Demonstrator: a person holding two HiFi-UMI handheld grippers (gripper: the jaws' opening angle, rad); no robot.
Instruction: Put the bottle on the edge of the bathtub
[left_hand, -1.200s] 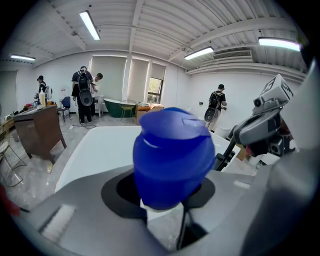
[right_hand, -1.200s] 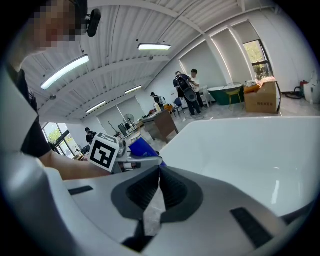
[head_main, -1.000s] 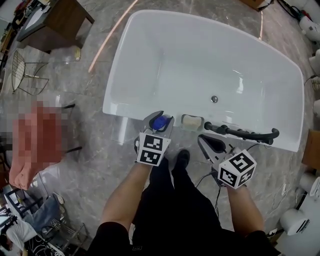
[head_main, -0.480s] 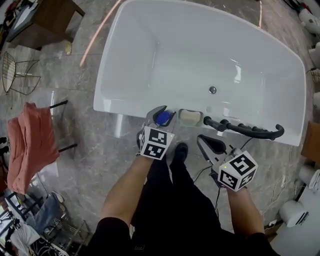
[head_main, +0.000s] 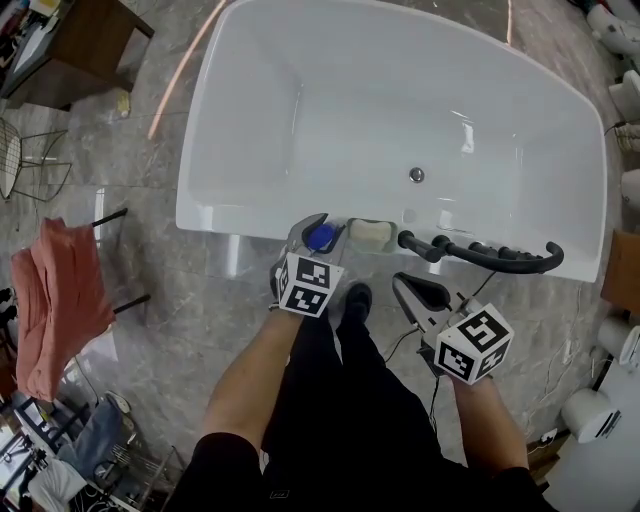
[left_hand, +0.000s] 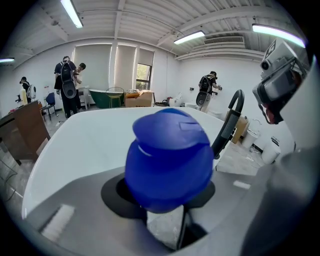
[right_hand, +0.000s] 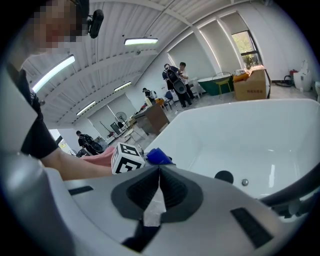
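Note:
A bottle with a round blue cap (head_main: 320, 238) is held in my left gripper (head_main: 318, 232), whose jaws are shut on it below the cap. In the left gripper view the blue cap (left_hand: 170, 160) fills the middle, with the tub's white inside behind it. The bottle is at the near rim of the white bathtub (head_main: 240, 215); whether it touches the rim I cannot tell. My right gripper (head_main: 410, 290) hangs in front of the tub, lower right of the bottle, and its pads (right_hand: 160, 187) meet with nothing between them.
A soap dish with a bar of soap (head_main: 369, 233) sits on the rim just right of the bottle. Further right a black shower handle (head_main: 480, 258) lies along the rim. A red cloth on a chair (head_main: 55, 300) stands left, and a person's shoe (head_main: 357, 300) is below the tub.
My left gripper with the bottle has sunk closer to the tub's near rim. The right gripper has dropped slightly, still shut.

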